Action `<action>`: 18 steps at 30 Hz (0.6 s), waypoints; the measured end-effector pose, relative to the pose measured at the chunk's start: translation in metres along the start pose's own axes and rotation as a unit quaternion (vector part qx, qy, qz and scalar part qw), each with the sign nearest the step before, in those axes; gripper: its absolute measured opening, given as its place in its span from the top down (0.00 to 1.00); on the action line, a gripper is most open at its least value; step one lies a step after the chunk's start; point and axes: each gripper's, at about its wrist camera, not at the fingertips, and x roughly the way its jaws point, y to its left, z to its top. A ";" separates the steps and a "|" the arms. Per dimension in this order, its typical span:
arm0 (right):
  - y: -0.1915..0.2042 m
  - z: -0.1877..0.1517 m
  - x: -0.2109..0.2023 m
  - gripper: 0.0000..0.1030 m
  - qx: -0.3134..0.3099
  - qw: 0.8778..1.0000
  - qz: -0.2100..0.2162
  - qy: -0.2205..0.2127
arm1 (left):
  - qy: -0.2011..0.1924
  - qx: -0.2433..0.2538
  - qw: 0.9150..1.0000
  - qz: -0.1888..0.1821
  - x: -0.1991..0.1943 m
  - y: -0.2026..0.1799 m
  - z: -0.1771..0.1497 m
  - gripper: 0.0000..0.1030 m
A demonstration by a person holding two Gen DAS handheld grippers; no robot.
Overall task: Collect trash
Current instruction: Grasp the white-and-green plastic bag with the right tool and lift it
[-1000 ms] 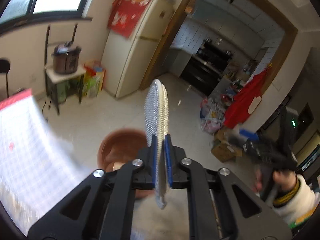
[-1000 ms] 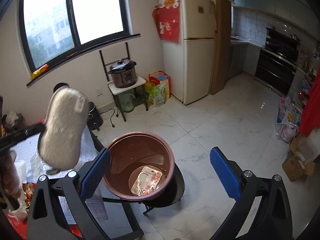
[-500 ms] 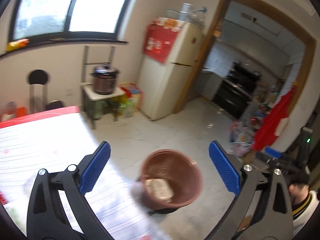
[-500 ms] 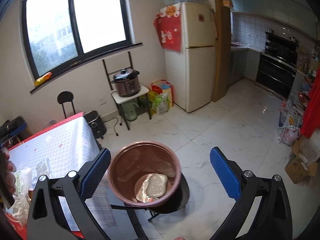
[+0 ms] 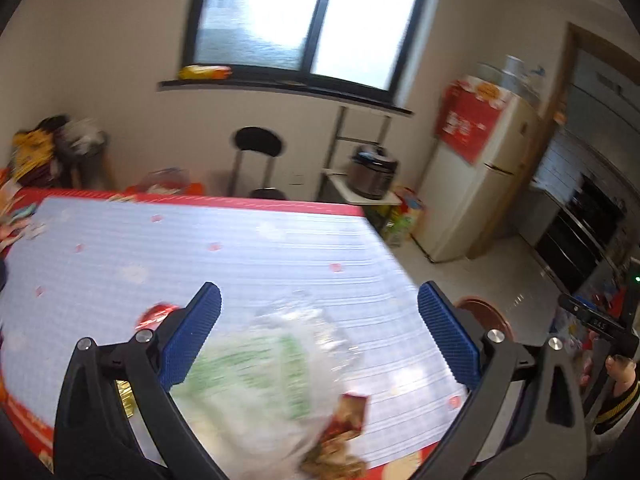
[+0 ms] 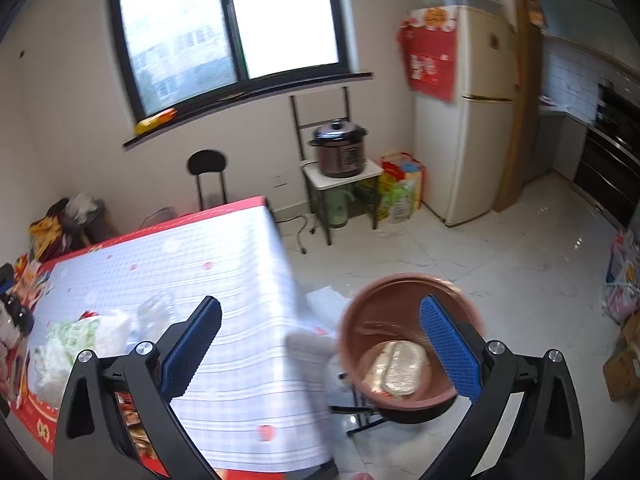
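My left gripper (image 5: 320,334) hangs open over the near part of the table (image 5: 240,248), nothing between its blue pads. Just below it lies a crumpled clear plastic bag with green print (image 5: 256,372), blurred, with a red-brown wrapper (image 5: 344,420) at its near right side. My right gripper (image 6: 320,344) is open too, above the table's right edge. The brown bin (image 6: 354,336) stands on the floor beside the table, and a grey mesh pad (image 6: 398,368) lies inside it. In the left wrist view the bin (image 5: 486,314) peeks out behind the right finger.
The same bag pile (image 6: 72,344) shows at the table's left end. A black stool (image 6: 206,172), a rice cooker (image 6: 340,152) on a small stand and a fridge (image 6: 472,120) line the far wall. Cardboard boxes (image 6: 624,356) sit on the floor at right.
The left gripper let go of the mesh pad, which now lies in the bin, opened wide and swung left over the table to the plastic bag. The right gripper also swung left.
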 end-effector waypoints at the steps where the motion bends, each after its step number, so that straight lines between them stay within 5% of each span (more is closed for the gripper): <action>1: 0.013 -0.002 0.001 0.05 -0.002 1.000 0.008 0.001 | 0.003 -0.018 1.000 0.013 -0.010 0.026 -0.004 0.06; 9: 0.138 -0.018 0.015 0.05 -0.048 0.996 0.062 0.042 | 0.009 -0.092 0.991 0.093 -0.055 0.174 -0.044 0.06; 18: 0.299 -0.065 0.045 0.05 -0.144 0.974 0.133 0.116 | 0.038 -0.118 0.988 0.095 -0.068 0.247 -0.093 0.06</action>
